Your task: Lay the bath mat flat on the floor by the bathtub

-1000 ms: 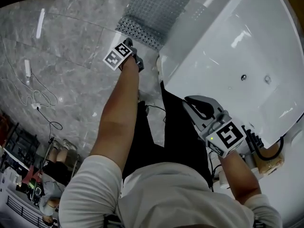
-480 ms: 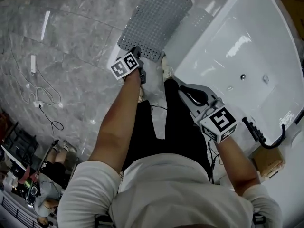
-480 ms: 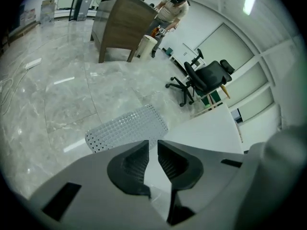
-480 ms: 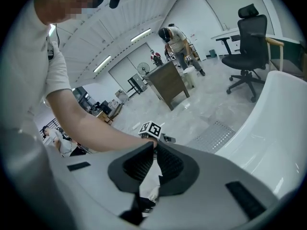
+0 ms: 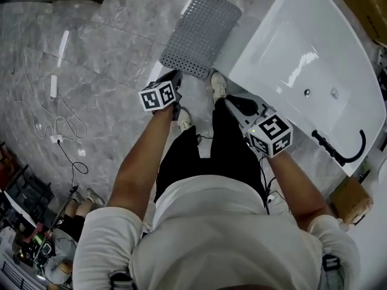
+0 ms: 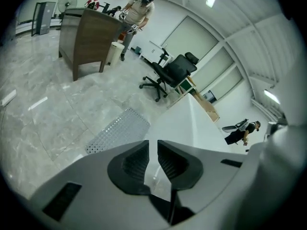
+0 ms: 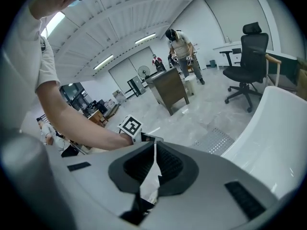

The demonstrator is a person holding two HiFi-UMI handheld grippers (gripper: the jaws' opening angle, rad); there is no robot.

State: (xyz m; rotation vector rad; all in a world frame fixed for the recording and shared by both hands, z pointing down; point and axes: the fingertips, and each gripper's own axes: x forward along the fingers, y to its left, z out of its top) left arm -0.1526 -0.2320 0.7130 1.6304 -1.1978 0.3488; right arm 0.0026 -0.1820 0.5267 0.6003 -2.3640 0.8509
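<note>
Here, the bath mat (image 5: 198, 34) is lying flat beside the bathtub (image 5: 302, 71); the left hand-held gripper (image 5: 175, 79) is hovering slightly parted, the right hand-held gripper (image 5: 239, 104) closed.

Bath mat (image 5: 201, 34), far centre: mid-grey, dotted all over with a regular grid of small holes. The floor (image 5: 103, 65) is grey marble tile with pale veining, and the bathtub (image 5: 314, 71) at right is glossy white with a black fitting (image 5: 329, 147) at its near end. Left gripper (image 5: 173, 77) and right gripper (image 5: 237, 103): light grey shells, black and ribbed inside the jaws, cubes white with black square markers. Person: white shirt (image 5: 224, 234), black trousers (image 5: 181, 162), white shoes (image 5: 218, 84).
</note>
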